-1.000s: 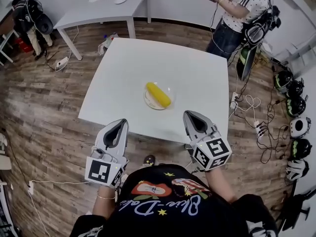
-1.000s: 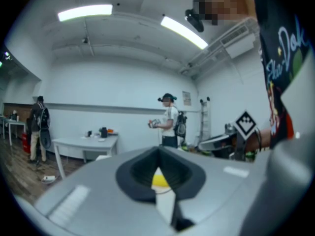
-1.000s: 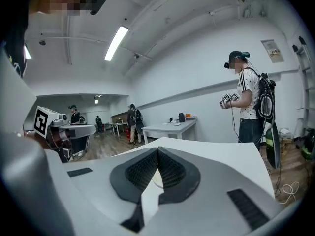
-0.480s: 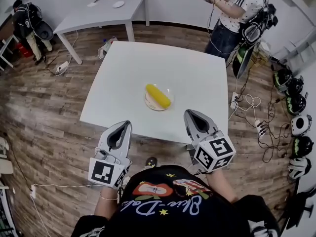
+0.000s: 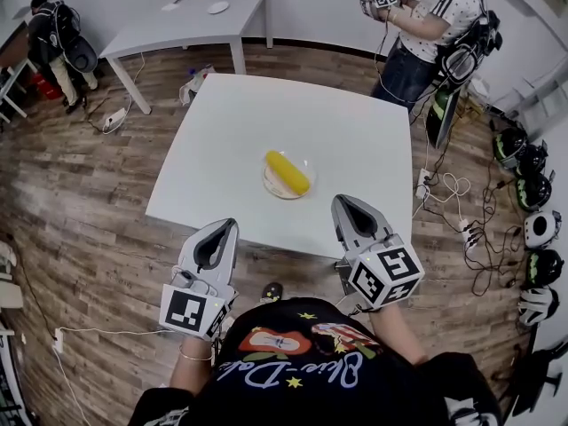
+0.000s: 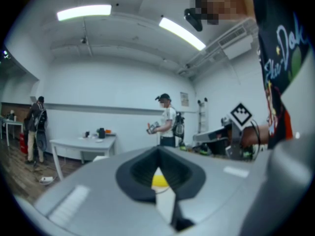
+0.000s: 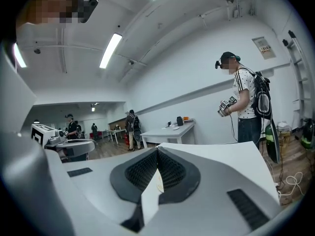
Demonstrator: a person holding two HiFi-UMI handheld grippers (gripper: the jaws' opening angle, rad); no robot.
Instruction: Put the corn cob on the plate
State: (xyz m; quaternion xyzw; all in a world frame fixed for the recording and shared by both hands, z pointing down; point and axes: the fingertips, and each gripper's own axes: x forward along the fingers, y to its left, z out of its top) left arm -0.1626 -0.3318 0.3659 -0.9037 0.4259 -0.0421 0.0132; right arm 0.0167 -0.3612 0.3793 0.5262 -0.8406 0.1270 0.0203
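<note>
Corn cob (image 5: 287,172) lies on the clear plate (image 5: 270,185) on the white desk (image 5: 240,122), so the task looks done, with the left hand-held gripper (image 5: 227,225) and right hand-held gripper (image 5: 343,201) both closed, empty, at the near edge.

White table (image 5: 232,131), plate (image 5: 272,185) near centre

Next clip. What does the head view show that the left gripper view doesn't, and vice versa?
Only the head view: the whole corn cob lying on the plate, and helmets along the right. Only the left gripper view: the ceiling lights. Both: the left tongs, shut, a yellow glimpse of the cob beyond them, the far table, and a standing person at the back.
</note>
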